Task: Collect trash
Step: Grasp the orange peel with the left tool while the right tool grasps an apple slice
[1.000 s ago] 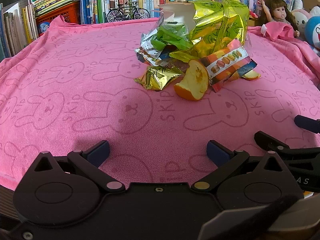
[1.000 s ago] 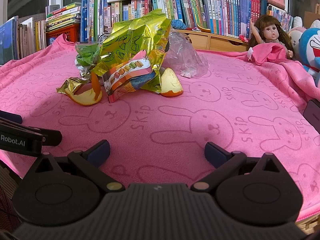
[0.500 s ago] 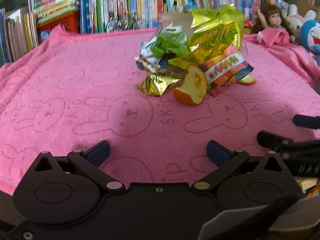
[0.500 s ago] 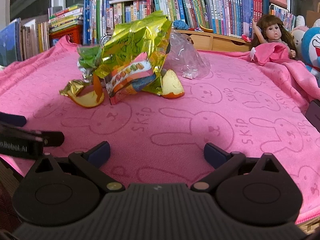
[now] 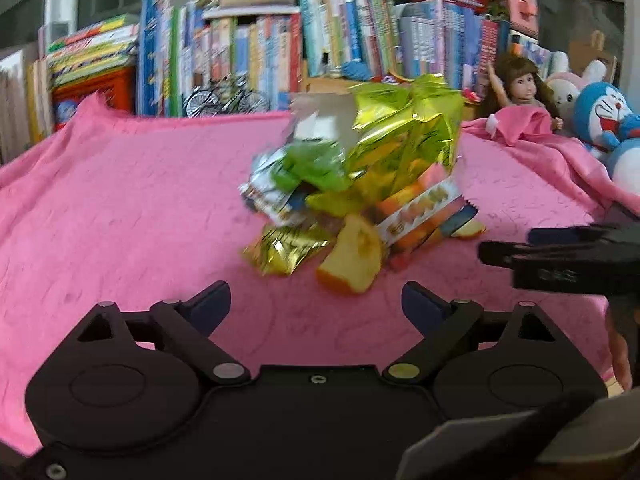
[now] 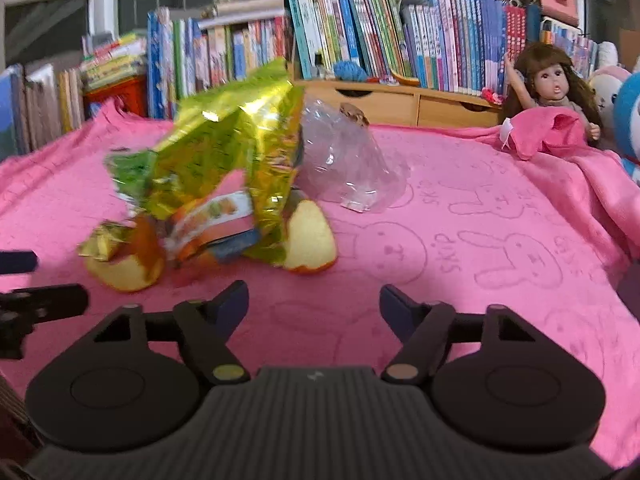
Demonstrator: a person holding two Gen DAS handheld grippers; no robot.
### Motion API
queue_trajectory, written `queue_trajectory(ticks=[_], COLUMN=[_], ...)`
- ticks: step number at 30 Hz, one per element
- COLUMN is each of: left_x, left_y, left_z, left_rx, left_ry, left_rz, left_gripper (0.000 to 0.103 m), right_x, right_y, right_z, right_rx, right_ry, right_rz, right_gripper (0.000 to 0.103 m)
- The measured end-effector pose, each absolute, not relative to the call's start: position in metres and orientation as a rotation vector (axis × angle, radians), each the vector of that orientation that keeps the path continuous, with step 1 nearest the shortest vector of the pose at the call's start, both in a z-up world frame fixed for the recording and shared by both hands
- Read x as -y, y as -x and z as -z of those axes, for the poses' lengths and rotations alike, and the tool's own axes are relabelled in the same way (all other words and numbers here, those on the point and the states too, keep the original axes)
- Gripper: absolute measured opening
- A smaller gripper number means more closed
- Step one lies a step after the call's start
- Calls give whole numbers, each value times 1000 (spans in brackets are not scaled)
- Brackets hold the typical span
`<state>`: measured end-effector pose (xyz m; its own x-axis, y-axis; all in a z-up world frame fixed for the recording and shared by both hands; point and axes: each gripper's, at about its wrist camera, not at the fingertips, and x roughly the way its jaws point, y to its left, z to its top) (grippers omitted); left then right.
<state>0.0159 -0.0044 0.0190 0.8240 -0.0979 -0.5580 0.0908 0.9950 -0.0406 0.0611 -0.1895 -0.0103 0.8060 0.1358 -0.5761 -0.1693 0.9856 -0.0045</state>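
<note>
A heap of trash lies mid-towel: a big gold-green foil bag (image 5: 404, 136) (image 6: 236, 148), a small gold wrapper (image 5: 286, 250), an orange-and-white snack packet (image 5: 420, 212) (image 6: 216, 220), pieces of orange peel (image 5: 354, 258) (image 6: 310, 242) and a clear plastic bag (image 6: 348, 168). My left gripper (image 5: 316, 304) hovers just short of the peel, jaws closing with nothing between them. My right gripper (image 6: 314, 304) sits close before the heap, its jaws also closing on nothing. Each gripper shows at the edge of the other's view.
A pink bunny-print towel (image 5: 120, 200) (image 6: 500, 240) covers the table. Behind it stand rows of books (image 6: 400, 36), a toy bicycle (image 5: 226, 98) and a wooden drawer unit (image 6: 400, 102). A doll (image 6: 554, 84) and plush toys (image 5: 604, 120) sit at the right.
Both grippers' jaws have narrowed, the right more. The right gripper has moved closer to the heap. The left view has tilted up, showing more bookshelf.
</note>
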Motion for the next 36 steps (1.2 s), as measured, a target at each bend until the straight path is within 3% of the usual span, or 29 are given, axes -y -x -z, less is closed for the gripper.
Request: queue_trajectory(ticks=[5,9,12,13,16,19,22,27,29,31,34,36], left_x=[16,21,21,22,21,13,5,6,10,16,23,25], left_y=[-38,-54,-63,-62,-58,-51,-40,-17,-13,-13,-16,-23], left_z=[-11,2,11,11,11,7,3,-2,-3,-4,-4,-1], left_rx=[-586,-621,-640,-624,-624,-620,-611,-573,-551,-544,-519,-535], left_ry=[-17,-5,12,2,7,63,117,83,53,29,18,21], left_rz=[109,124,112,100,113,120,129,136,134,120,127,123], left_gripper=[91,80,64,52,31,20,15,17,28,57,78,81], right_x=[188,181,177,177,178,181,184,187,189,190,193,193], right_y=[-94,-109,-112,-111,-102,-88,-69,-39,-29,-23,-14,-10], right_z=[16,22,21,20,19,17,14,8,5,4,4,5], right_rx=[-658,-663,-659,-658,-651,-642,-630,-605,-597,-591,-584,-581], right_ry=[60,77,78,73,75,70,61,70,69,63,63,82], right_rz=[-196,-215,-217,-215,-227,-223,-231,-248,-253,-253,-245,-236], right_gripper=[68,58,48,48,46,45,45,45,45,45,46,46])
